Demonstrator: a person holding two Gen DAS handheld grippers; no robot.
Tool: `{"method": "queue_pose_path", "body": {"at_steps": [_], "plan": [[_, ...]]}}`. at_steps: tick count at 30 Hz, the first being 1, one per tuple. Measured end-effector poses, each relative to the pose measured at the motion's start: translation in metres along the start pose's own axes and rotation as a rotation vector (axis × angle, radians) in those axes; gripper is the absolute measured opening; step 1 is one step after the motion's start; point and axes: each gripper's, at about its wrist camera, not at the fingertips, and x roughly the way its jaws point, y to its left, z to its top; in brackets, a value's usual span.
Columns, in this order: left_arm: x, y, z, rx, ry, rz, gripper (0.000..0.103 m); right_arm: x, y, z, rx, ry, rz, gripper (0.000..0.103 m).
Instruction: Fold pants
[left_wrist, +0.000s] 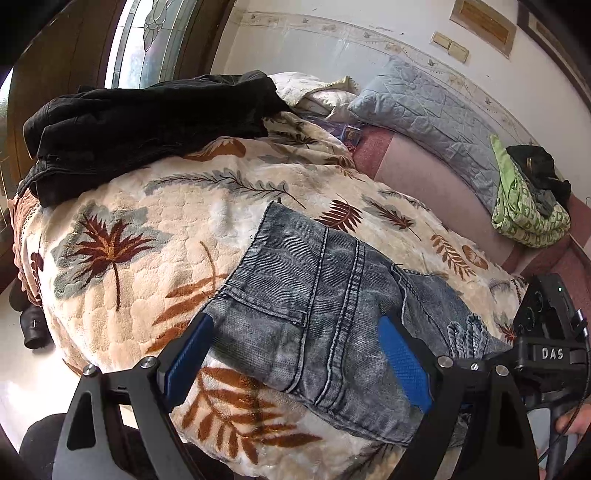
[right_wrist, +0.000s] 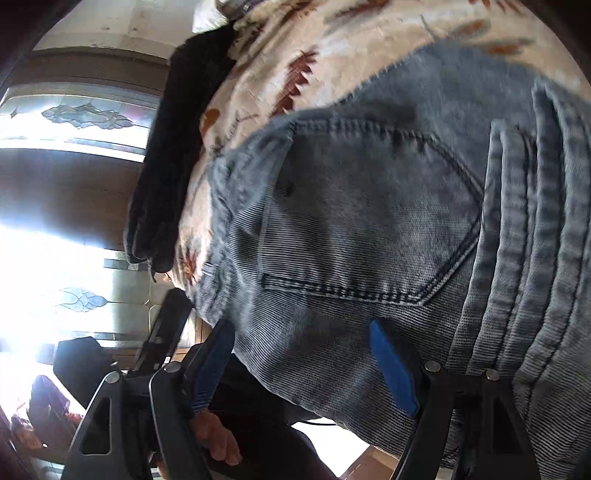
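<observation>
Grey-blue washed jeans (left_wrist: 314, 295) lie folded on a cream blanket with leaf prints (left_wrist: 147, 236), back pocket up. My left gripper (left_wrist: 295, 319) hovers over their near end, open, its blue pads (left_wrist: 192, 354) standing wide either side of the denim. The right gripper's black body (left_wrist: 546, 332) shows at the right edge of this view. In the right wrist view the jeans (right_wrist: 369, 221) fill the frame, close and slightly blurred. My right gripper (right_wrist: 301, 325) is open at the denim's edge, one blue pad (right_wrist: 391, 365) over the cloth, the other at its border.
A heap of black clothing (left_wrist: 147, 122) lies at the far left of the bed. A pale blue pillow (left_wrist: 424, 110) and a green patterned cloth (left_wrist: 524, 206) sit at the back right. Black shoes (left_wrist: 33, 328) stand on the floor left. A hand (right_wrist: 218, 439) shows low in the right wrist view.
</observation>
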Motion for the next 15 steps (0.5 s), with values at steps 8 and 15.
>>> {"method": "queue_pose_path", "body": {"at_steps": [8, 15], "plan": [[-0.001, 0.008, 0.000, -0.027, 0.013, 0.019, 0.091, -0.012, 0.029, -0.008, -0.063, -0.023, 0.044, 0.079], [-0.004, 0.014, 0.002, -0.040, 0.017, 0.019, 0.091, -0.003, 0.030, -0.016, -0.066, -0.023, -0.004, 0.079]]}}
